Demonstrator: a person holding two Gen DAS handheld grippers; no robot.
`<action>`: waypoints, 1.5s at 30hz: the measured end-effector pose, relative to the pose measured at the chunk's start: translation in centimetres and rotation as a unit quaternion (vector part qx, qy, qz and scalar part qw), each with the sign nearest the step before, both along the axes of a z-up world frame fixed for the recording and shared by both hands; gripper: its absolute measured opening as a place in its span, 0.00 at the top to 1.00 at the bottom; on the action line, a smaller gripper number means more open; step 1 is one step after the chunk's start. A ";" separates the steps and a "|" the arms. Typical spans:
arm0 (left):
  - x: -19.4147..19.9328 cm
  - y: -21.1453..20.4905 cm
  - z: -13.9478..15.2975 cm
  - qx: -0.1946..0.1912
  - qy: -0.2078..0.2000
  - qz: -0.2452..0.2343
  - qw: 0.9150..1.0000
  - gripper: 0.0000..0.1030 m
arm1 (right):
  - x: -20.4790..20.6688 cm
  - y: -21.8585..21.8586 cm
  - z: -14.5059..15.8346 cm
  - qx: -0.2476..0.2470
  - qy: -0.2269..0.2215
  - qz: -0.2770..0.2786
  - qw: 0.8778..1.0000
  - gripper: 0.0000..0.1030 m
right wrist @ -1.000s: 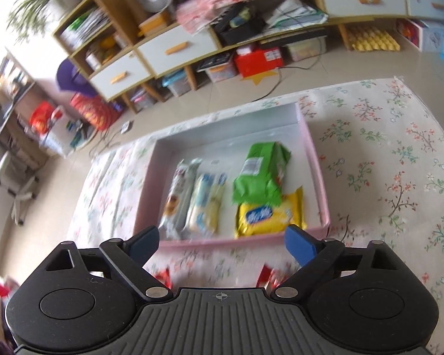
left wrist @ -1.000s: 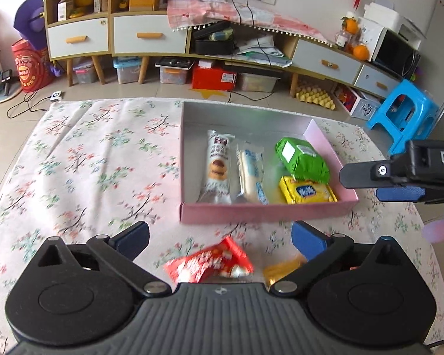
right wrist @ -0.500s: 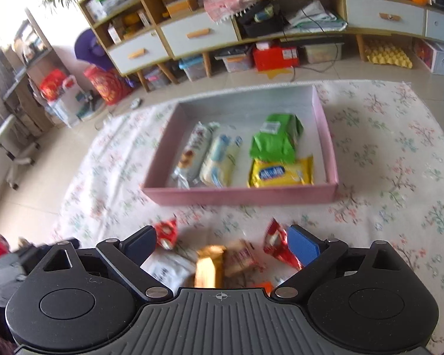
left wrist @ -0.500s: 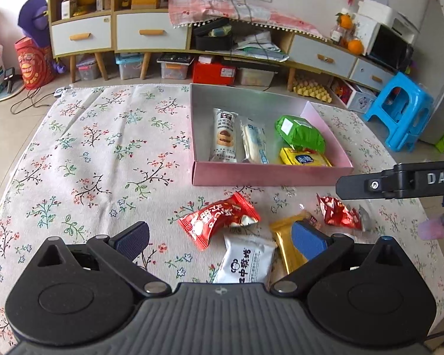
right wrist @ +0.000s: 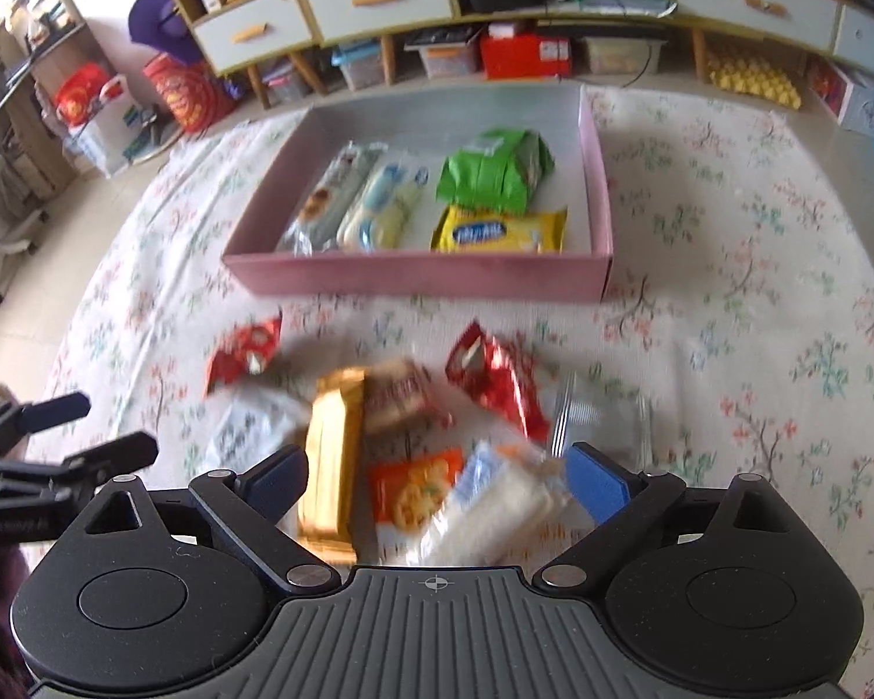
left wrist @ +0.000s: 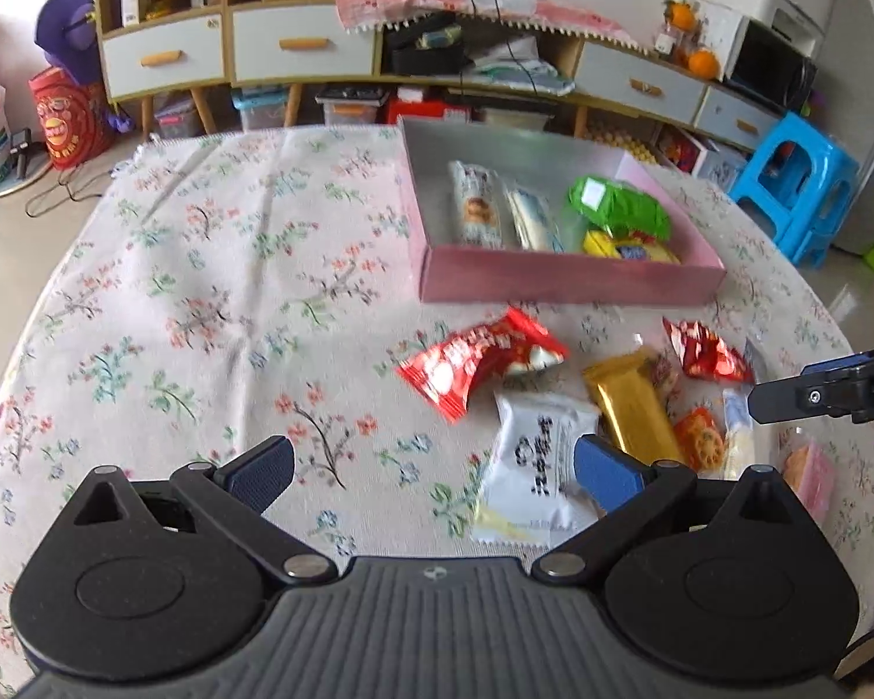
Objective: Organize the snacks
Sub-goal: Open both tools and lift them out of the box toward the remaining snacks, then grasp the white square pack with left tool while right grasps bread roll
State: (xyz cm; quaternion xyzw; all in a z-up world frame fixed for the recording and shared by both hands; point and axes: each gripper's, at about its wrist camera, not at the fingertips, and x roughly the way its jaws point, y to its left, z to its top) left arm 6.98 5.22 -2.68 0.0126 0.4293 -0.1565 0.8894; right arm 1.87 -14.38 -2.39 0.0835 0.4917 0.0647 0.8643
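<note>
A pink box [left wrist: 565,282] [right wrist: 419,276] on the floral cloth holds several snacks, among them a green bag [right wrist: 492,172] and a yellow pack [right wrist: 498,233]. In front of it lie loose snacks: a red pack [left wrist: 478,361], a white pack [left wrist: 536,477], a gold bar [left wrist: 632,408] [right wrist: 332,454], a small red pack [right wrist: 495,378], an orange cracker pack [right wrist: 413,489] and a white-blue pack [right wrist: 489,507]. My left gripper [left wrist: 434,475] is open above the cloth, the white pack by its right finger. My right gripper [right wrist: 434,480] is open over the loose pile.
The floral cloth [left wrist: 204,303] covers a round table. A blue stool [left wrist: 798,186] stands on the floor at the right. Shelves and drawers [left wrist: 297,46] line the far wall. A clear wrapper [right wrist: 600,413] lies right of the pile.
Both grippers have drawn back from the box toward the near table edge. The loose snacks in front of the box have come into full view. Both stay open.
</note>
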 end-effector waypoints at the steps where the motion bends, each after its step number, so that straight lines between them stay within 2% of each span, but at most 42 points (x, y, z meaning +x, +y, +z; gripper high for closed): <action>1: -0.1 -0.2 -0.2 0.000 0.003 -0.006 1.000 0.00 | -0.2 0.0 -0.2 -0.004 0.002 0.001 1.000 0.06; 8: -0.6 -1.3 -0.9 0.013 0.001 -0.044 0.999 0.00 | -0.6 0.6 -1.2 -0.024 0.013 0.010 1.000 0.06; 16: -0.7 -1.7 -1.4 0.016 0.005 -0.049 0.999 0.00 | -0.5 0.8 -1.9 -0.031 0.027 0.009 0.999 0.06; 25: -1.2 -3.7 -2.4 0.024 -0.027 -0.070 0.997 0.01 | -0.6 0.8 -2.6 -0.029 0.037 0.005 0.999 0.06; 29: -0.8 -4.7 -3.1 0.035 -0.026 -0.075 0.996 0.05 | -0.6 0.8 -3.2 -0.026 0.044 0.007 0.999 0.09; 31: -0.6 -5.0 -3.4 0.043 -0.023 -0.076 0.996 0.10 | -0.6 0.8 -3.4 -0.030 0.044 0.007 0.999 0.09; 37: -0.4 -5.3 -3.4 0.045 -0.018 -0.080 0.996 0.23 | -0.9 0.7 -3.4 -0.044 0.043 0.005 0.998 0.32; 39: -0.4 -5.5 -3.3 0.045 -0.015 -0.080 0.996 0.27 | -1.0 0.7 -3.3 -0.043 0.040 0.009 0.998 0.42; 43: -0.6 -5.8 -3.0 0.047 -0.017 -0.089 0.995 0.49 | -1.1 0.7 -3.2 -0.036 0.043 0.012 0.998 0.52; 45: -0.6 -5.8 -2.8 0.046 -0.014 -0.088 0.995 0.51 | -1.2 0.6 -3.0 -0.032 0.043 0.010 0.999 0.60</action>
